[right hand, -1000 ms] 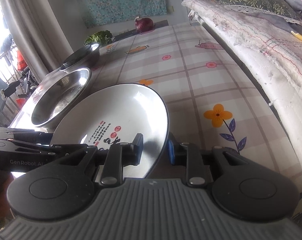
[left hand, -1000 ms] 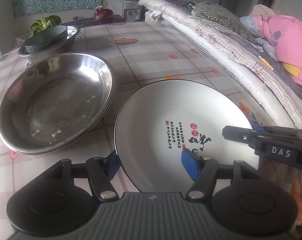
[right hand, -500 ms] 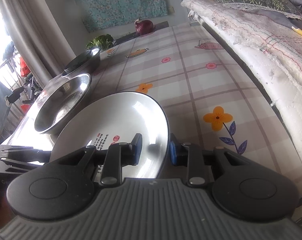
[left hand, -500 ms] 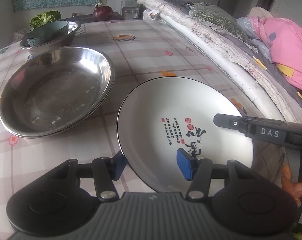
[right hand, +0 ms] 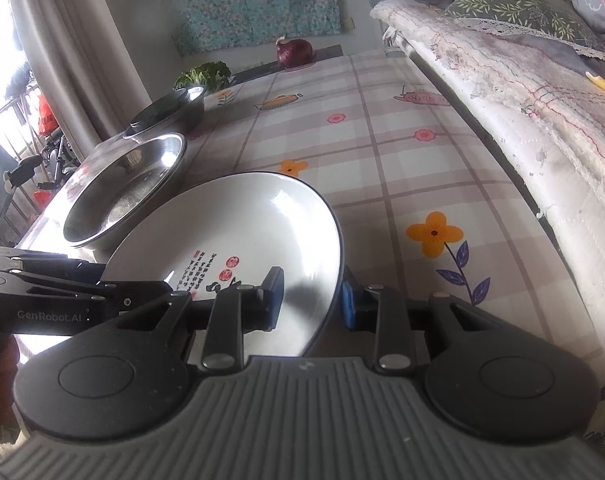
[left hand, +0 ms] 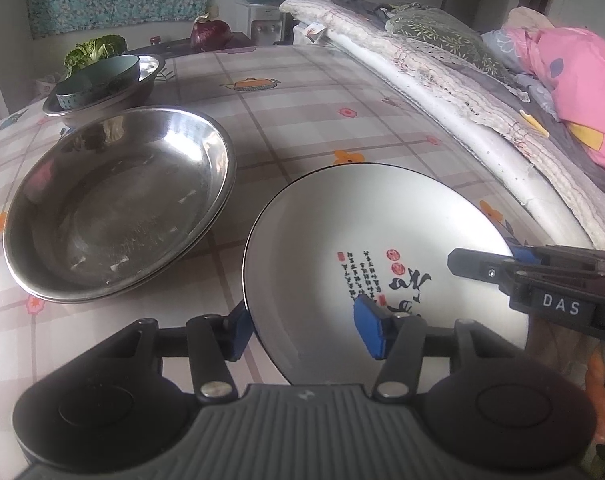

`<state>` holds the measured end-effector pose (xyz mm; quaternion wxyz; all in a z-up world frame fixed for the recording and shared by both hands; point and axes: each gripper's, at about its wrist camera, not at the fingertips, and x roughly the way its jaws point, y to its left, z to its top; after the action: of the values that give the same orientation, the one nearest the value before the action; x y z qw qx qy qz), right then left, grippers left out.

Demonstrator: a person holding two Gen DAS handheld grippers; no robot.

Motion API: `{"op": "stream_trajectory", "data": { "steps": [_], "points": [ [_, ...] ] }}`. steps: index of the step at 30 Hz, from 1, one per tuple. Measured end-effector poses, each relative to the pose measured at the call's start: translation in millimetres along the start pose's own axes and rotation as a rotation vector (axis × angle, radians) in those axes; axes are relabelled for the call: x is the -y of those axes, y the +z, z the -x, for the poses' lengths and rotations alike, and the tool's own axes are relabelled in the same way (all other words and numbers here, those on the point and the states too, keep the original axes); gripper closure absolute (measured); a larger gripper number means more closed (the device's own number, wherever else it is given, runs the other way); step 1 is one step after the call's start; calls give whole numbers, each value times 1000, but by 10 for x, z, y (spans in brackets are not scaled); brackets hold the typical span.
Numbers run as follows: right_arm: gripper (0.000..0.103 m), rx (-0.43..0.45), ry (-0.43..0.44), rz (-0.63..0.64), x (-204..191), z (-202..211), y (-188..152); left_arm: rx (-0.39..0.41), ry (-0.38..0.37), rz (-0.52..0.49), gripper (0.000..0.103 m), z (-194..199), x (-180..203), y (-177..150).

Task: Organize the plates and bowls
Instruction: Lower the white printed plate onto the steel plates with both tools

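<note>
The white plate (left hand: 382, 240) with a black rim and printed calligraphy is the landmark here. It lies on the checked tablecloth (left hand: 310, 120), just to the right of the big steel basin (left hand: 118, 204), with a small gap between them.

The left gripper (left hand: 306, 332) straddles the near left rim of the plate. One blue pad (left hand: 368, 330) stands over the inside of the plate and the other is outside the rim. Its jaws have just been closing around the rim, but the pads do not press on it (a clear gap shows beside the inner pad).

The right gripper (right hand: 310, 298) is at the right rim of the plate, one finger inside and one outside, both very close to the edge. I cannot tell if they really pinch it.

Behind the basin, farther from the plate, a green bowl (left hand: 98, 80) sits inside a smaller steel bowl (left hand: 142, 80).
</note>
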<state>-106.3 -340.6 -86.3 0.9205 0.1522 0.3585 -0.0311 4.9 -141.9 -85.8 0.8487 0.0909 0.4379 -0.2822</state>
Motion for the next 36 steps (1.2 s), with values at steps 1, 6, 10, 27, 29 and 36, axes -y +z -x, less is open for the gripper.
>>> {"op": "stream_trajectory", "data": {
  "steps": [1,6,10,27,29,36],
  "points": [
    [74,0,-8,9,-17,-2,3,0,3,1,48,1,2,2],
    [74,0,-29,26,-63,-1,10,-6,12,8,48,9,14,14],
    [74,0,-30,22,-67,4,28,-8,14,16,48,12,16,30],
    [74,18,-42,38,-79,24,82,2,7,16,49,50,33,45],
    [74,20,-41,36,-67,11,79,-6,1,15,49,38,33,27],
    [74,9,-36,28,-24,-43,53,-6,-10,-6,45,-12,25,26]
  ]
}}
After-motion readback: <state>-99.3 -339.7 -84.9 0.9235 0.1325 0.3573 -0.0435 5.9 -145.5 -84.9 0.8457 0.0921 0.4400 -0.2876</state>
